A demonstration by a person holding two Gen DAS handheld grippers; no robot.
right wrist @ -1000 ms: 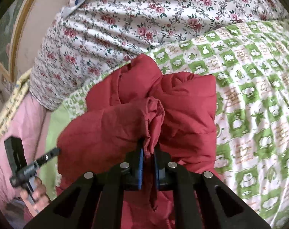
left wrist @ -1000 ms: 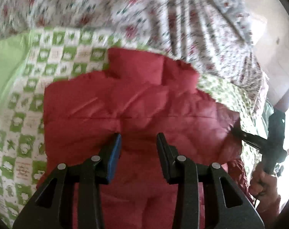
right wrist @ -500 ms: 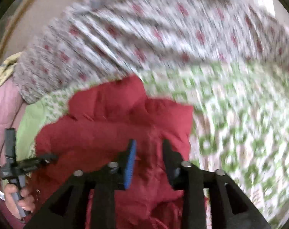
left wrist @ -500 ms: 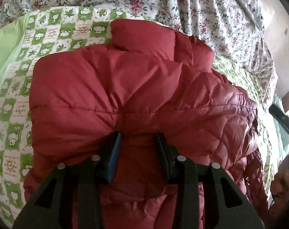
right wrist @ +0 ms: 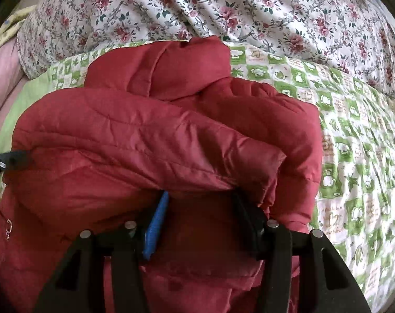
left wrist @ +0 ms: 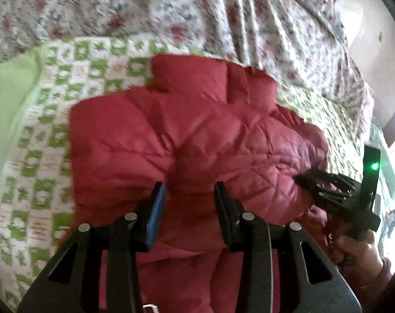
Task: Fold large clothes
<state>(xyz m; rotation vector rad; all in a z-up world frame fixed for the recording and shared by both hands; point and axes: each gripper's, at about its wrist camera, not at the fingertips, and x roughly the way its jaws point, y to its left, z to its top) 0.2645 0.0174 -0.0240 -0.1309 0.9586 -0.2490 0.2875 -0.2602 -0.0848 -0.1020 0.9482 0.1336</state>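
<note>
A puffy red jacket [left wrist: 197, 135] lies on a green checked quilt [left wrist: 40, 156], collar pointing away from me. My left gripper [left wrist: 189, 190] sits at the near edge of a folded layer, shut on a thick bunch of the padding, with creases running out from between its fingers. In the right wrist view a sleeve [right wrist: 171, 151] lies folded across the jacket [right wrist: 288, 120]. My right gripper [right wrist: 200, 200] has its jaws opening; its tips are tucked under the sleeve's edge and the pads stand clear of the fabric. From the left view, the right gripper [left wrist: 307, 182] rests at the jacket's right side.
Bunched floral bedding [right wrist: 223, 7] rises behind the jacket. The quilt [right wrist: 354, 156] spreads to the right, and pink fabric [right wrist: 1, 78] shows at far left. A small metal zip ring [right wrist: 9, 225] hangs at the jacket's left edge. A hand [left wrist: 359, 250] holds the right gripper.
The right gripper has let go of the sleeve cuff it pinched and opened wide; the sleeve now lies flat across the jacket. The left gripper keeps the same jaw gap.
</note>
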